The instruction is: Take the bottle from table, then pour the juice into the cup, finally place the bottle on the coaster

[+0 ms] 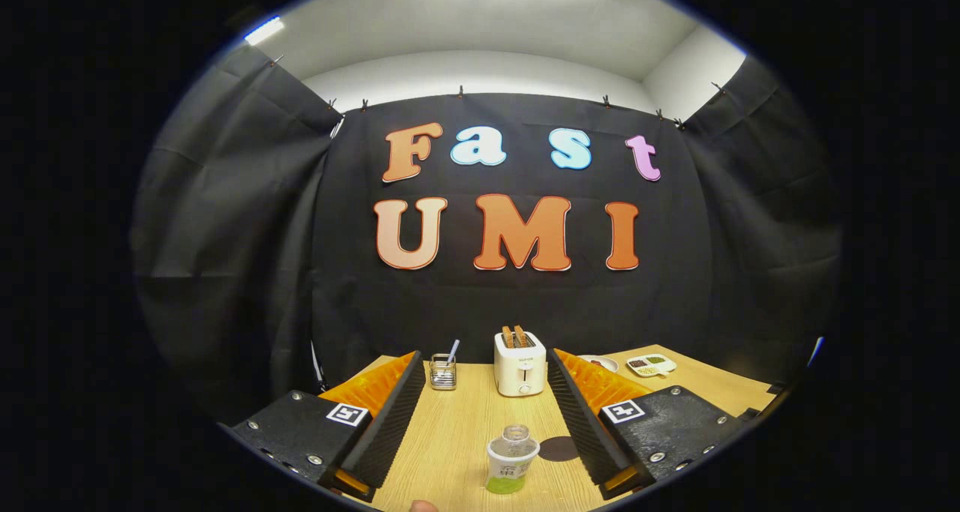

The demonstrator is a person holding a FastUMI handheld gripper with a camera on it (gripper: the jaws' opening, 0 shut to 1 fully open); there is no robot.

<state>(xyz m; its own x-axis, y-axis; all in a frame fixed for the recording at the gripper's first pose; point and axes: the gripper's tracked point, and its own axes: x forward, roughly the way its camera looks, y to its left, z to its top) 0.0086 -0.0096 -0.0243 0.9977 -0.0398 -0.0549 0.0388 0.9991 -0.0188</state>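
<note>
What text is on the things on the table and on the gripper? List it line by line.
Bottle label: print too small and blurred to read.
Toaster front: a small mark, too small to read.
Gripper: a black-and-white square marker on each finger base, a pattern, no words. Its fingers are open, with the Bottle between them, untouched.

Bare wooden tabletop [457, 429] lies between the spread gripper [486, 377] fingers; passage is blocked only by 1 uncapped clear plastic bottle [511, 459], with a white toaster [520, 363] beyond.
</note>
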